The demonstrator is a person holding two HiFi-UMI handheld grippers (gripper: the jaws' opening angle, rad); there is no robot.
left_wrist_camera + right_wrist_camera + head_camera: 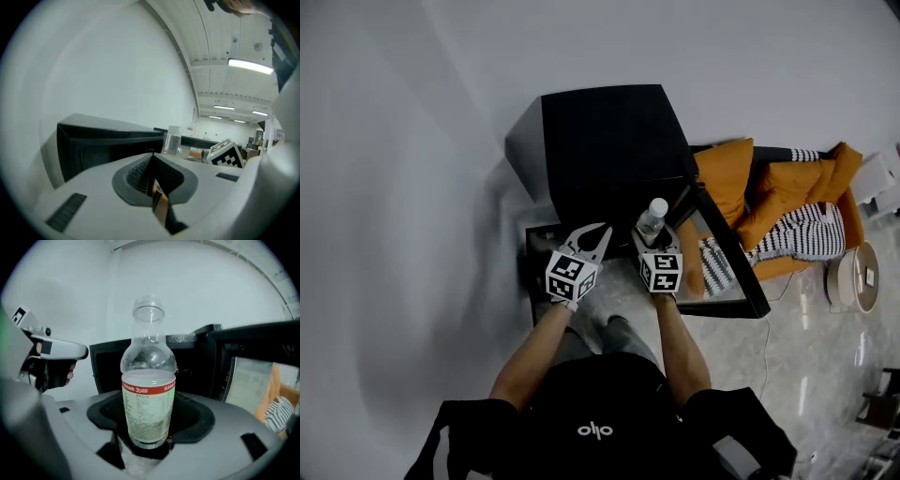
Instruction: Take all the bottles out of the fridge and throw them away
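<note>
Right gripper [655, 241] grips the clear plastic bottle [148, 394] upright, just outside the open fridge [609, 141], likely for binning. Left gripper [151, 157] is closed and empty.

3 cameras are used. The head view is taken from above the person and aimed steeply down onto the black fridge [609, 141]. The left gripper view is set low and faces the fridge's open front from nearby. The right gripper view is held close behind the bottle [149, 394], facing the same opening. Fridge and bottle are shared by all 3 views.
</note>
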